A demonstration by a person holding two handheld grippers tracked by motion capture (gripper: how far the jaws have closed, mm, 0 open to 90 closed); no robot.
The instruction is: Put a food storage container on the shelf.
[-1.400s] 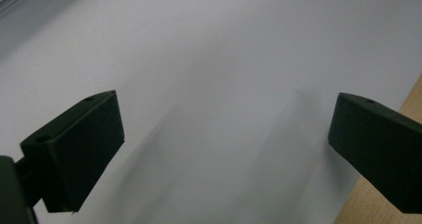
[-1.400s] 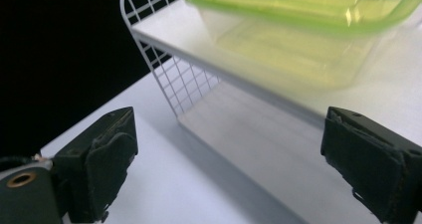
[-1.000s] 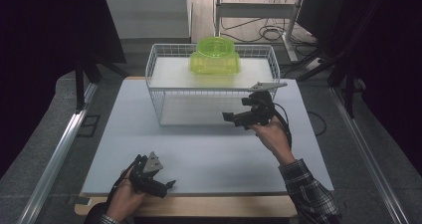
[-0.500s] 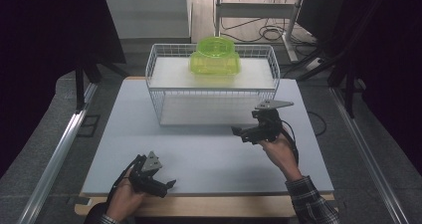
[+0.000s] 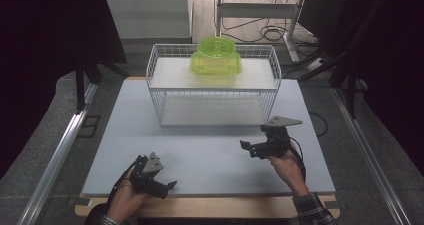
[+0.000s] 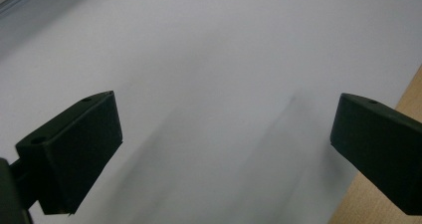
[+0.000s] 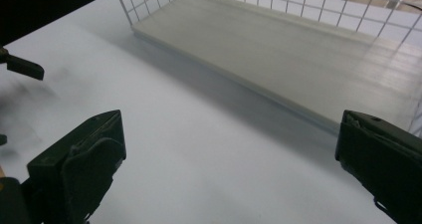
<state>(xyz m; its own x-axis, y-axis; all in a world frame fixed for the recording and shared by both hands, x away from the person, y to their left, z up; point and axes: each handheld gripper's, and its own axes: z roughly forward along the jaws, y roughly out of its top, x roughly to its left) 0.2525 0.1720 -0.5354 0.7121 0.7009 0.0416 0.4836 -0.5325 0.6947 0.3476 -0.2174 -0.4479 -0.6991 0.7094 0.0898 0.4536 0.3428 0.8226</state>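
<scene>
The right gripper (image 5: 256, 148) is being held at the lower right of the high view, just above the white board (image 5: 210, 150), with its jaws spread wide and nothing between them. In the right gripper view the same wide gap is being shown: the two black jaws are standing at the lower left and lower right corners of the frame, and bare white board is lying between them. The grey three-cornered plate (image 5: 283, 120) is being carried on top of this gripper, and the hand (image 5: 283, 166) behind it is entering from the bottom edge.

The left gripper (image 5: 156, 183) is being held at the lower left of the high view, close to the near edge of the board, its jaws likewise opened wide and empty; in the left gripper view they are sitting far apart over the white surface, with a strip of wooden table edge (image 6: 408, 102) at the right of the frame.

The white wire basket (image 5: 212, 85) is standing in the upper middle of the high view, well apart from both grippers. The yellow-green plastic container (image 5: 216, 56) is resting on its upper shelf, toward the top centre of the frame.
</scene>
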